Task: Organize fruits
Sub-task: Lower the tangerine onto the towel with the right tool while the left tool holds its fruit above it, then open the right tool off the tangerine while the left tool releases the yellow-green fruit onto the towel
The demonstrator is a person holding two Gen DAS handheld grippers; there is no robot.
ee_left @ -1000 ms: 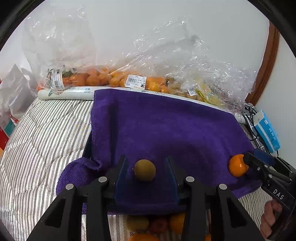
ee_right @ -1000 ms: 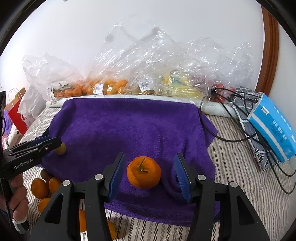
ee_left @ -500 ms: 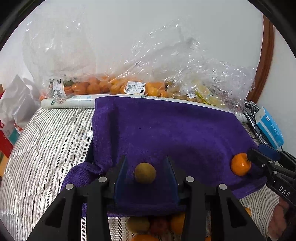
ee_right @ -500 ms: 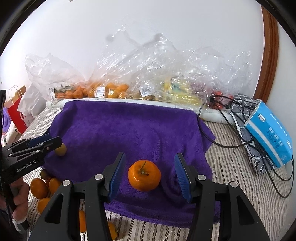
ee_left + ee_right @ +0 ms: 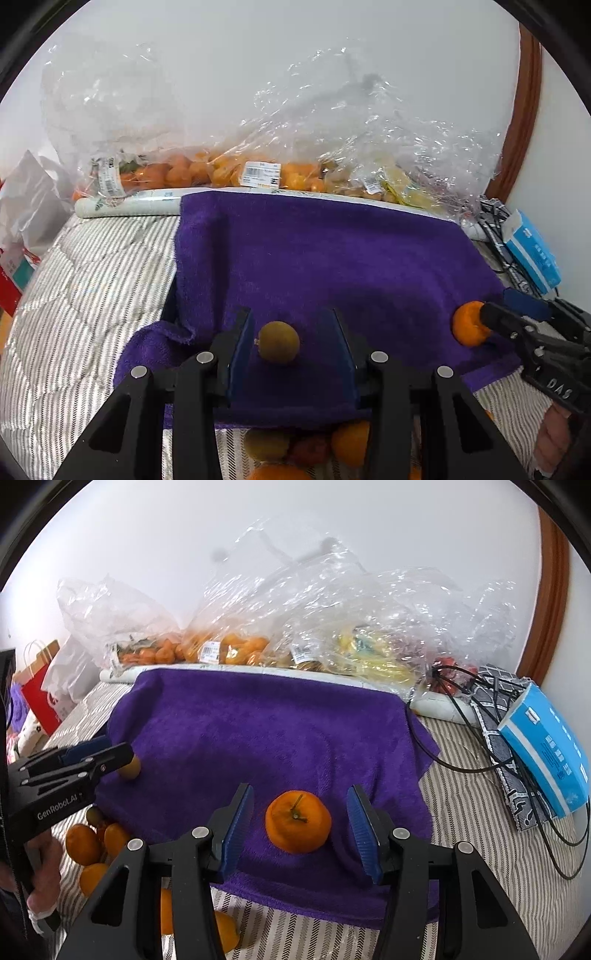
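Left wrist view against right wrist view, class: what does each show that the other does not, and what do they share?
Only the left wrist view shows the left gripper head-on, its fingers either side of a small brown fruit. Only the right wrist view shows the black cable and the orange's green stem, the right gripper closing around it. Both share the purple towel, blue box and bagged fruit.

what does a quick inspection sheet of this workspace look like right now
surface: purple towel spread over striped bedding
job's things: orange and brownish-green fruit on the towel; loose fruit pile at its near edge
clutter: plastic bags of fruit along the wall; blue box
grippers: left gripper open around the brownish-green fruit; right gripper closing around the orange, pads not touching
cables: black cables on the bedding beside the towel
surroundings: white wall, red paper bag
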